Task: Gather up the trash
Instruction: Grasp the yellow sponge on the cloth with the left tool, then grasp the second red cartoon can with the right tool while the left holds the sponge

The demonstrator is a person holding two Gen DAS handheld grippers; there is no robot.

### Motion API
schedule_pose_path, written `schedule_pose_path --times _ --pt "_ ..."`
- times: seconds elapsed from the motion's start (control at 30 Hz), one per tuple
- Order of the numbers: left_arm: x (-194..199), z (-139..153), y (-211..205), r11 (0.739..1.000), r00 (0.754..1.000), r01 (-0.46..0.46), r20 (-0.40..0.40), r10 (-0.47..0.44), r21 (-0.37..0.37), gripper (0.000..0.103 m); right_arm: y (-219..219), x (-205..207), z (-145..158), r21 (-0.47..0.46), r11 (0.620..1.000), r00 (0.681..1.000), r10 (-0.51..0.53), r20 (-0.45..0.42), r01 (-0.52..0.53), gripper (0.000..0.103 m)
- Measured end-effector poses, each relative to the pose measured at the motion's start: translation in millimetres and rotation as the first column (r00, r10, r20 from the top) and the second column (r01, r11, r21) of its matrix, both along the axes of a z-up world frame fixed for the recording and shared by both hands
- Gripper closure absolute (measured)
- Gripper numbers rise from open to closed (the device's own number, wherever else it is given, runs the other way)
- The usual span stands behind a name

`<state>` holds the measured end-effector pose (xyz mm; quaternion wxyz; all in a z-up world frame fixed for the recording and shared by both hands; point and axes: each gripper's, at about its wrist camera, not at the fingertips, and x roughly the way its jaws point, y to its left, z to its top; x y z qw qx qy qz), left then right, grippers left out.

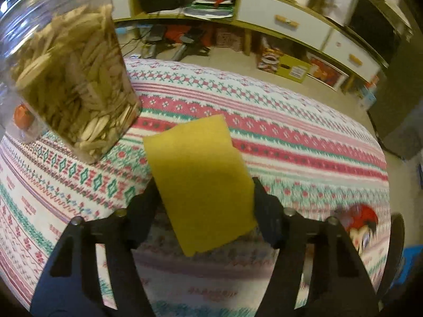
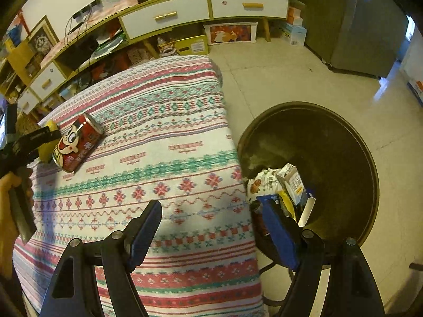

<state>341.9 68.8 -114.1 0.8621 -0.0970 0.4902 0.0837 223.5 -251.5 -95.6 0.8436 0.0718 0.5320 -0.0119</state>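
Sponge point(image 1: 201, 182): plain yellow. Table point(image 1: 290, 132) cloth: white with pink, red and teal bands of flowers and diamonds. Can point(image 2: 76, 145): red with a cartoon face. Bin point(image 2: 330, 142): dark olive-brown. Right gripper point(image 2: 211, 227): black, blue pads.

Left gripper point(image 1: 203, 206): black plastic fingers on triangular cut-out linkages, silver screw heads at the pivots. Right gripper point(image 2: 211, 227): same black frame and screws, fingers faced with blue pads. Hand point(image 2: 10, 203) was bare, no sleeve seen.
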Motion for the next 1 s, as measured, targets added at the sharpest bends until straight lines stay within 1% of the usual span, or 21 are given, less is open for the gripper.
schedule_pose_path --times 0.17,0.23,0.27,0.33,0.37,0.4,0.43,0.5,0.53,0.6,0.7,0.8,0.9,1.0 --pt "-43.7 9.0 13.6 0.996 0.997 0.075 -0.011 -0.076 -0.053 0.039 33.3 5.8 3.9 0.05 0.998 1.0 0.03 0.007 -0.03 0.023" --pt "-65.3 17.9 21.7 0.991 0.995 0.093 -0.015 -0.095 -0.095 0.04 48.5 8.1 2.7 0.063 0.997 0.999 0.052 0.0 -0.052 0.023" --pt "-76.9 24.5 23.5 0.989 0.994 0.112 -0.007 -0.113 -0.1 0.04 57.4 10.5 1.3 0.069 0.996 0.998 0.063 -0.01 -0.063 0.023" --pt "-97.9 38.9 27.2 0.985 0.987 0.161 0.032 -0.16 -0.067 0.04 70.6 16.1 0.8 0.084 0.994 0.997 0.075 -0.023 -0.073 0.023" --pt "-108.6 44.8 29.6 0.982 0.981 0.188 0.054 -0.186 -0.028 0.04 80.5 20.6 2.5 0.092 0.993 0.997 0.076 -0.024 -0.073 0.023" --pt "-116.6 48.7 31.1 0.978 0.976 0.208 0.062 -0.208 -0.001 0.04 85.9 23.4 3.9 0.096 0.993 0.997 0.076 -0.022 -0.074 0.023" --pt "-123.9 51.9 35.0 0.976 0.973 0.218 0.069 -0.218 0.008 0.04 95.3 28.7 7.0 0.104 0.992 0.997 0.075 -0.017 -0.073 0.023" --pt "-123.1 54.1 44.7 0.977 0.975 0.212 0.074 -0.21 -0.016 0.04 108.9 38.3 11.9 0.126 0.99 0.998 0.064 -0.006 -0.063 0.023" --pt "-127.6 56.4 52.0 0.977 0.976 0.21 0.076 -0.207 -0.04 0.04 115.8 43.6 13.8 0.146 0.988 0.999 0.053 -0.001 -0.052 0.023" --pt "-129.1 59.1 61.8 0.977 0.976 0.206 0.083 -0.201 -0.055 0.04 128.2 57.1 15.4 0.199 0.98 1.0 0.023 0.004 -0.023 0.023" --pt "-134.4 61.0 72.1 0.978 0.977 0.199 0.09 -0.193 -0.065 0.04 142.6 75.6 10.7 0.252 0.967 0.999 -0.037 -0.009 0.038 0.023" --pt "-140.0 58.9 79.4 0.978 0.979 0.193 0.086 -0.187 -0.077 0.04 153.3 91.4 0.9 0.297 0.949 0.995 -0.096 -0.038 0.103 0.023" --pt "-141.7 57.3 86.2 0.979 0.98 0.189 0.082 -0.182 -0.079 0.04 164.8 103.7 -8.0 0.305 0.942 0.99 -0.124 -0.068 0.139 0.023" --pt "-141.8 57.9 92.9 0.979 0.981 0.18 0.085 -0.172 -0.09 0.04 171.9 113.0 -13.0 0.279 0.947 0.987 -0.142 -0.078 0.158 0.023"
